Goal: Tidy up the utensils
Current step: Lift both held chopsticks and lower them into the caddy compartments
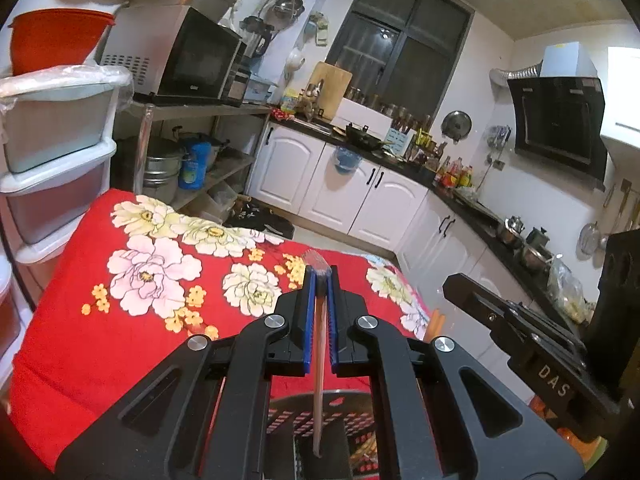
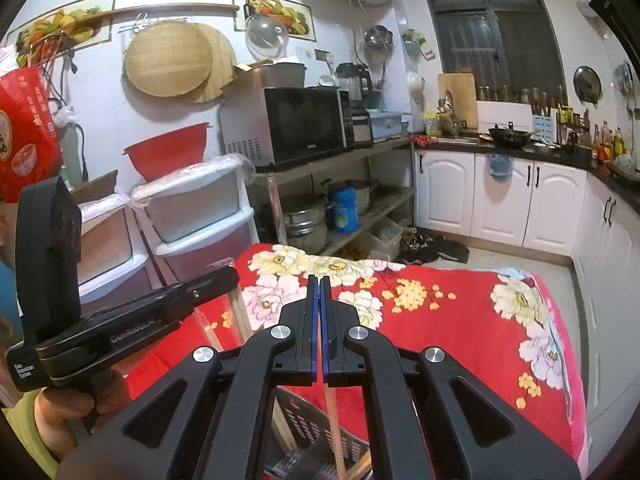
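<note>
**Both claws clamped on chopsticks above the holder**

Black linkage arms of each claw fill the foreground of both wrist views. Under them a red tabletop cloth printed with large white, pink and yellow flowers [image 1: 120,320] covers the work surface and runs to its far edge, where the kitchen floor begins.

Black perforated plastic utensil holder [image 1: 320,420]: sits on the cloth directly below both claws, seen between the linkage arms at the bottom edge of each view. More pale sticks lie inside it; the count cannot be told.

Left claw [image 1: 320,276]: blue pads pressed narrow, gripping one pale wooden chopstick [image 1: 318,380]. The stick runs up between the pads, its top end showing blurred just past the fingertips, and its lower end hangs over the holder. Whether the tip touches the holder cannot be told.

Right claw [image 2: 319,280]: blue pads likewise pressed together on a second pale wooden chopstick [image 2: 334,420], whose lower part slants down over the holder's opening.

Right claw body appears at the right edge of the left view; left claw body, held by a hand [image 2: 76,408] with a yellow-green sleeve, appears at the left edge of the right view. The two claws are side by side, apart.
</note>
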Demonstrator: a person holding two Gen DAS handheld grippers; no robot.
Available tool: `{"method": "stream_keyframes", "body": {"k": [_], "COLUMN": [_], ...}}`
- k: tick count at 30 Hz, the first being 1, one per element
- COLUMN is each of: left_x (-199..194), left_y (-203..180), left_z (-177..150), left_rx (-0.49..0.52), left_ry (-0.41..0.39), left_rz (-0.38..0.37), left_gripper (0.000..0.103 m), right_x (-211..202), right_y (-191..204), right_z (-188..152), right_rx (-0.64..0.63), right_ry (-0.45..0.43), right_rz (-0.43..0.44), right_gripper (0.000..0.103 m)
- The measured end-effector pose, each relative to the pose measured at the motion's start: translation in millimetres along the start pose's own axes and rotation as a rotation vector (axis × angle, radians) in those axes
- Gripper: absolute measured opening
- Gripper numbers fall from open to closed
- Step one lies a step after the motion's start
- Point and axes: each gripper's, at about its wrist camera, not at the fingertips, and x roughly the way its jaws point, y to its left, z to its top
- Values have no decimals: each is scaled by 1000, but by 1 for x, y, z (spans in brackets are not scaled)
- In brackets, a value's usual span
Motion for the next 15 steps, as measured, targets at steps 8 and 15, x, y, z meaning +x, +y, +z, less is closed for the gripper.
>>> {"method": "stream_keyframes", "body": {"k": [8,15], "left_x": [-3,-8], "left_y": [0,2], "left_z": [-21,-32], "left_rx": [34,51], "left_ry": [17,34], "left_rz": [-1,13], "left_gripper": [1,1], "right_x": [-6,-22], "right_y": [-10,-17], "right_z": [-24,-40], "right_rx": [39,70], "right_ry": [17,1], "right_rz": [-27,-46], "right_gripper": [1,1]}}
